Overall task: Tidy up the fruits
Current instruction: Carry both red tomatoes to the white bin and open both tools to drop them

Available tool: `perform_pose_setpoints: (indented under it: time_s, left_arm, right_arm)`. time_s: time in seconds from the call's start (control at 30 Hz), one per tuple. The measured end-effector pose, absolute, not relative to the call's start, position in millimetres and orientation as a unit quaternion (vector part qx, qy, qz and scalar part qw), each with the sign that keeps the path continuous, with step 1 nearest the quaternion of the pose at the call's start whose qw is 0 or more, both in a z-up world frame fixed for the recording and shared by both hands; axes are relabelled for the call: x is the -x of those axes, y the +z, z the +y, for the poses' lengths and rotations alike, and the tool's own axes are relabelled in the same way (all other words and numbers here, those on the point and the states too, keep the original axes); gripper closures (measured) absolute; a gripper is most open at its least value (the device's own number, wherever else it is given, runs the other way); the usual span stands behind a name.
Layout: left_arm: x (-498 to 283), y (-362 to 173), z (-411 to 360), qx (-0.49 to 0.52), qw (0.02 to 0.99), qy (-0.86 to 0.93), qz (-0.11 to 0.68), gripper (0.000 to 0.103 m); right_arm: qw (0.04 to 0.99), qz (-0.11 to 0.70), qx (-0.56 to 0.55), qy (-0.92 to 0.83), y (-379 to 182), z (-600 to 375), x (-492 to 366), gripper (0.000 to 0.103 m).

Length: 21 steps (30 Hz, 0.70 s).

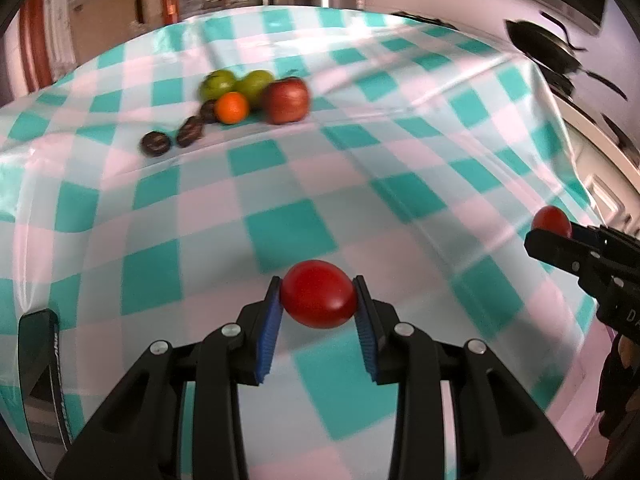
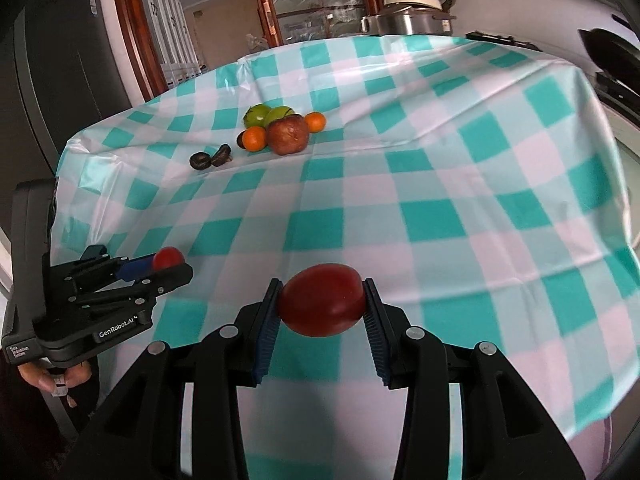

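My left gripper (image 1: pixel 318 296) is shut on a red tomato (image 1: pixel 319 294) and holds it above the checked tablecloth (image 1: pixel 280 184). My right gripper (image 2: pixel 322 300) is shut on a darker red tomato (image 2: pixel 322 300), also held above the cloth. Each gripper shows in the other's view: the right one (image 1: pixel 560 236) at the right edge, the left one (image 2: pixel 160 266) at the lower left. At the far side lies a group of fruit: two green fruits (image 2: pixel 266 116), a red apple (image 2: pixel 288 134), two oranges (image 2: pixel 255 138), and dark chestnut-like pieces (image 2: pixel 210 158).
A rice cooker and a steel pot (image 2: pixel 408 20) stand behind the table. Black pans (image 1: pixel 544 52) hang at the right. A dark chair back (image 1: pixel 38 344) stands at the table's left edge. The cloth's right edge (image 2: pixel 616 240) drops off.
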State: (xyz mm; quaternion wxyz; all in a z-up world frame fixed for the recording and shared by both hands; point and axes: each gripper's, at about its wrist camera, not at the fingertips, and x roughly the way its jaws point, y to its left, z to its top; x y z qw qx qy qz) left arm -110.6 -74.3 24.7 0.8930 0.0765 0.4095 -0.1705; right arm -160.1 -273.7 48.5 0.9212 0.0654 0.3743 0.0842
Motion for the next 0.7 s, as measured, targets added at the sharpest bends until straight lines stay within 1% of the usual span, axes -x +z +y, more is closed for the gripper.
perform_pose_setpoints:
  time_s: [0.27,0.7]
  left_arm:
    - [141.5,29.9,-125.3,-0.123,0.880,-0.221,0.403,0.068]
    - [206.4,23.7,-229.8,-0.229,0.828,-0.333,0.389,0.068]
  right_arm:
    - [0.924,0.371,-0.083,0.048,43.5,-320.3,211.4,0.063]
    - [0.912,0.368,-0.166,-0.066,12.3,-427.9,294.8,0.063]
